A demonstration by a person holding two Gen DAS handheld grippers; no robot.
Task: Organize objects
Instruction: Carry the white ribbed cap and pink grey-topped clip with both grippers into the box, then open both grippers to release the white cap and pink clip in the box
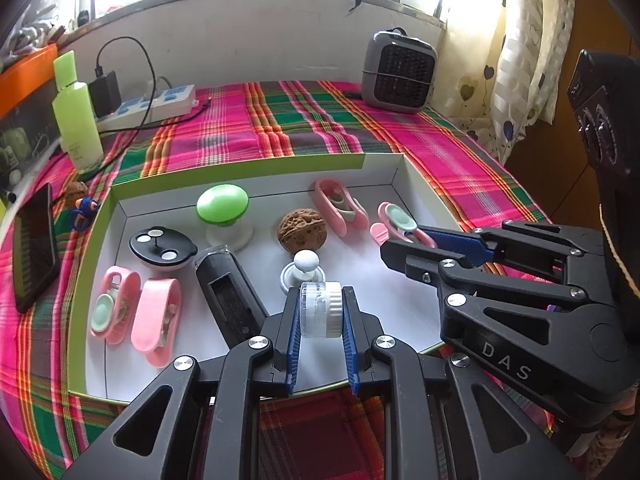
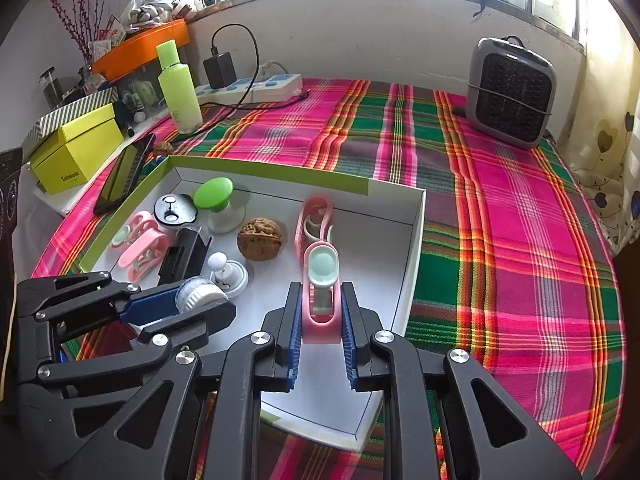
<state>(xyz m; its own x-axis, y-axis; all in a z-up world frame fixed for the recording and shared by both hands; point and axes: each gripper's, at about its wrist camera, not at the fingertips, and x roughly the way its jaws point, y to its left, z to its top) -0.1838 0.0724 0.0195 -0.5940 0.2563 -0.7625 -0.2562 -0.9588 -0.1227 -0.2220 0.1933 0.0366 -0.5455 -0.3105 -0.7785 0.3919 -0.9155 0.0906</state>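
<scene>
The left gripper (image 1: 321, 312) is clamped on a small clear-and-white round case (image 1: 321, 309), held over the near part of the white tray (image 1: 256, 168). The right gripper (image 2: 321, 312) is pinched tight on a pink clip with a mint pad (image 2: 321, 280), over the tray's right side. Inside the tray lie a walnut (image 1: 302, 229), a green-topped knob (image 1: 223, 204), a black rectangular case (image 1: 228, 292), a black round lid (image 1: 162, 245), a white ball-headed peg (image 1: 303, 268) and more pink clips (image 1: 136, 312). The tray, green-edged, sits on a pink, green and orange plaid cloth (image 2: 500, 208). Farther back stand a green bottle (image 2: 179, 88), a power strip (image 2: 252, 87) and a grey fan heater (image 2: 511, 92), against a white wall under bright windows.
</scene>
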